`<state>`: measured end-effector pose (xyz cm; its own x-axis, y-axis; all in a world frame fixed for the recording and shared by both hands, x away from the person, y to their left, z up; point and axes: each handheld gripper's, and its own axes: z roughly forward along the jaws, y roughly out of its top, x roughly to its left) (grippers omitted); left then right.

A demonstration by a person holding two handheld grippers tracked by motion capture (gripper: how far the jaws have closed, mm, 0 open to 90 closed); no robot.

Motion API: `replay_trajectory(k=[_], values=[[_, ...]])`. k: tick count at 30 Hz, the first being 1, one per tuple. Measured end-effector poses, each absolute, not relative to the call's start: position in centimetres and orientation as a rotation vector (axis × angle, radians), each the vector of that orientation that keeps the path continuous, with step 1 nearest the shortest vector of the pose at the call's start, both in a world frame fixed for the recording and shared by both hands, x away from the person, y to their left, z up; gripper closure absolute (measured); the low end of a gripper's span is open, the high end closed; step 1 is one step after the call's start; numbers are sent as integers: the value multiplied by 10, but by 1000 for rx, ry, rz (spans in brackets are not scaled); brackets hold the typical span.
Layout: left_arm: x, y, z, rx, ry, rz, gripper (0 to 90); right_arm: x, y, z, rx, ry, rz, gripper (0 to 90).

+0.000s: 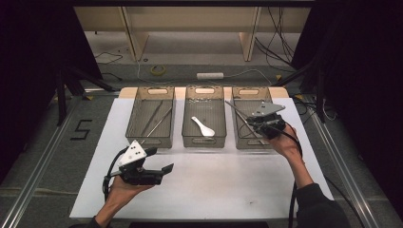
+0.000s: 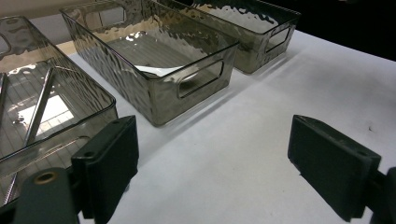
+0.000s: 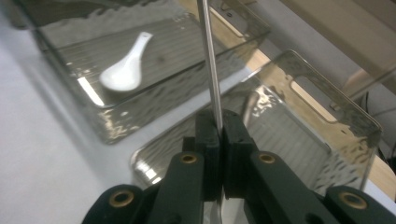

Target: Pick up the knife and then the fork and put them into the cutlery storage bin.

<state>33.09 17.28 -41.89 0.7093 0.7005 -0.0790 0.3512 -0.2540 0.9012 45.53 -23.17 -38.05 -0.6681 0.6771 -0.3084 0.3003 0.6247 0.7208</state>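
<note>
My right tool (image 3: 218, 135) is pinching a thin metal rod (image 3: 208, 60) above the right bin (image 1: 252, 124) at the worktop's far right, while my left tool (image 2: 212, 161) hangs spread over the near left edge. The grip is narrow, so I judge the rod could pivot, slip, or clip the bin wall if I swing fast

Each gripper is black, and both the left gripper (image 1: 164, 168) and the right gripper (image 1: 247, 118) carry a grey three-cornered plate dotted with little holes. Brass rings shine on the arms. Black cables trail back. The right arm wears a dark sleeve (image 1: 318, 206).
</note>
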Motion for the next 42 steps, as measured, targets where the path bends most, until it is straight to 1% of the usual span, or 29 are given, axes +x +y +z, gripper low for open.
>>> replay_trajectory(k=[10,22,42], values=[[330,173,-419,1847,822,416,157,487,-237,-383,928,2253,854,878],[330,172,-419,1859,813,414,157,515,-244,-397,1098,2228,819,877],[329,171,-419,1869,806,418,157,529,-249,-417,1264,2227,765,874]])
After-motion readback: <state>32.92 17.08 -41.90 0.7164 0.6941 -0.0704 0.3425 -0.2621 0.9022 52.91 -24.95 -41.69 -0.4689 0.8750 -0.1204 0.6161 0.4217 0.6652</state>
